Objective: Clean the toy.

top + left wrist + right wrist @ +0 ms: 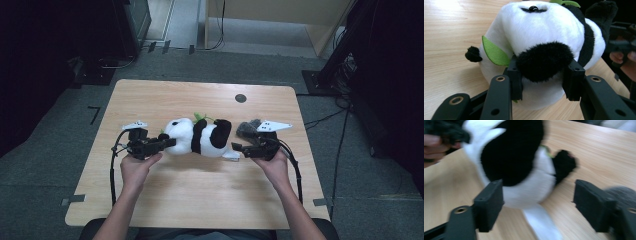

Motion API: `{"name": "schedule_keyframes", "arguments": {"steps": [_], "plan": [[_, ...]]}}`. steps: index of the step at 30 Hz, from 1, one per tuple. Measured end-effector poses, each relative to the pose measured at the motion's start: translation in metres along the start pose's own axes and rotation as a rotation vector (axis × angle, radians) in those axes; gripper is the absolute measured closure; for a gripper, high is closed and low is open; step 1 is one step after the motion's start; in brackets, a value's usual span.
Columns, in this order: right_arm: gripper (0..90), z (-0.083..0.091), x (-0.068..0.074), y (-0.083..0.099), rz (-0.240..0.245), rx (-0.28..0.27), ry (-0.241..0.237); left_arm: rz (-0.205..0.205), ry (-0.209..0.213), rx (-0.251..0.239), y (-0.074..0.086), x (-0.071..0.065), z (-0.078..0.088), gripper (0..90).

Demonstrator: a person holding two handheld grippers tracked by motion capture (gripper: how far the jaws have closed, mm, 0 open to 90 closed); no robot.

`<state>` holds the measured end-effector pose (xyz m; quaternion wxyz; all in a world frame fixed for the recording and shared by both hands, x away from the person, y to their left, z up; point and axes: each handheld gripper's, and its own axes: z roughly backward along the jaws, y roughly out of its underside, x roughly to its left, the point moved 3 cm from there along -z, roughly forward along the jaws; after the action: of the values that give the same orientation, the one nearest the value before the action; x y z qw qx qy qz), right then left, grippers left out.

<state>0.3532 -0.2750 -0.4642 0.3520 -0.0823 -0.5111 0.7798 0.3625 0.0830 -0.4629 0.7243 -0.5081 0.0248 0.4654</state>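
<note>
A black-and-white panda plush [200, 136] lies on its side in the middle of the wooden table [200, 195], head to the left, with green felt leaves [495, 53] by its head. My left gripper [170, 143] is shut on the panda's black ear [544, 62], and both pads press into the fur. My right gripper [236, 148] stands open at the panda's rear end. In the blurred right gripper view its jaws are spread wide and apart from the body [524, 177], and a white fabric tag [541, 225] lies between them.
A grey furry object [247, 128] lies just behind my right gripper, also at the right edge of its own view [624, 195]. A dark round hole [240, 98] sits near the table's far edge. Cables and dark stands surround the table on the floor.
</note>
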Motion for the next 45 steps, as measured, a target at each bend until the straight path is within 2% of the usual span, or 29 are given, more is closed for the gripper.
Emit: {"name": "schedule_keyframes", "arguments": {"steps": [2, 6, 7, 11, 15, 18, 20, 23, 27, 30, 32, 34, 37, 39, 41, 42, 43, 45], "plan": [[21.2, -0.007, 0.008, 0.000, 0.024, 0.004, -0.025, -0.003, 0.003, 0.001, -0.001, -0.002, -0.002, 58.6], [19.0, -0.022, 0.017, 0.001, 0.054, 0.014, -0.026, -0.004, 0.025, 0.003, -0.001, -0.007, -0.004, 58.5], [16.1, -0.024, 0.019, 0.001, 0.064, 0.012, -0.039, -0.003, 0.033, 0.008, -0.001, -0.009, -0.005, 58.6], [15.9, -0.030, 0.024, -0.001, 0.092, -0.035, -0.079, 0.014, 0.061, 0.023, 0.002, -0.012, -0.010, 58.5], [25.0, -0.032, 0.028, -0.003, 0.143, -0.019, -0.038, 0.015, 0.056, 0.017, 0.003, -0.012, -0.009, 58.5], [40.2, -0.031, 0.030, -0.006, 0.156, -0.004, -0.008, 0.003, 0.048, 0.015, 0.003, -0.012, -0.010, 57.3], [48.6, -0.030, 0.030, -0.010, 0.133, 0.017, -0.008, -0.027, 0.027, 0.010, 0.004, -0.013, -0.011, 52.8], [53.9, -0.026, 0.031, -0.014, 0.135, 0.029, -0.010, -0.086, 0.006, -0.001, 0.005, -0.013, -0.011, 41.7], [54.5, -0.019, 0.027, -0.021, 0.102, 0.018, -0.018, -0.159, 0.026, -0.020, 0.007, -0.012, -0.009, 29.6], [54.4, -0.014, 0.022, -0.023, 0.071, 0.010, -0.012, -0.232, -0.008, -0.010, 0.010, -0.011, -0.007, 27.6], [54.4, -0.011, 0.020, -0.024, 0.063, 0.005, -0.002, -0.252, -0.003, 0.019, 0.012, -0.010, -0.008, 25.0], [54.4, -0.007, 0.018, -0.027, 0.047, -0.009, -0.006, -0.274, -0.008, 0.023, 0.016, -0.008, -0.011, 24.1], [54.3, -0.001, 0.018, -0.030, 0.033, -0.031, -0.033, -0.294, 0.006, 0.034, 0.018, -0.007, -0.014, 21.5], [54.2, 0.003, 0.020, -0.033, 0.030, -0.043, -0.052, -0.316, 0.032, 0.023, 0.019, -0.008, -0.017, 17.5], [54.1, 0.006, 0.022, -0.035, 0.028, -0.060, -0.089, -0.336, 0.059, 0.011, 0.019, -0.011, -0.018, 11.6], [53.9, 0.007, 0.023, -0.036, 0.027, -0.067, -0.126, -0.348, 0.082, 0.007, 0.019, -0.013, -0.019, 9.5], [53.9, 0.007, 0.025, -0.036, 0.030, -0.072, -0.160, -0.371, 0.085, 0.003, 0.019, -0.015, -0.019, 6.4], [54.0, 0.007, 0.027, -0.036, 0.034, -0.071, -0.196, -0.410, 0.053, 0.007, 0.019, -0.021, -0.020, 3.1]]}}
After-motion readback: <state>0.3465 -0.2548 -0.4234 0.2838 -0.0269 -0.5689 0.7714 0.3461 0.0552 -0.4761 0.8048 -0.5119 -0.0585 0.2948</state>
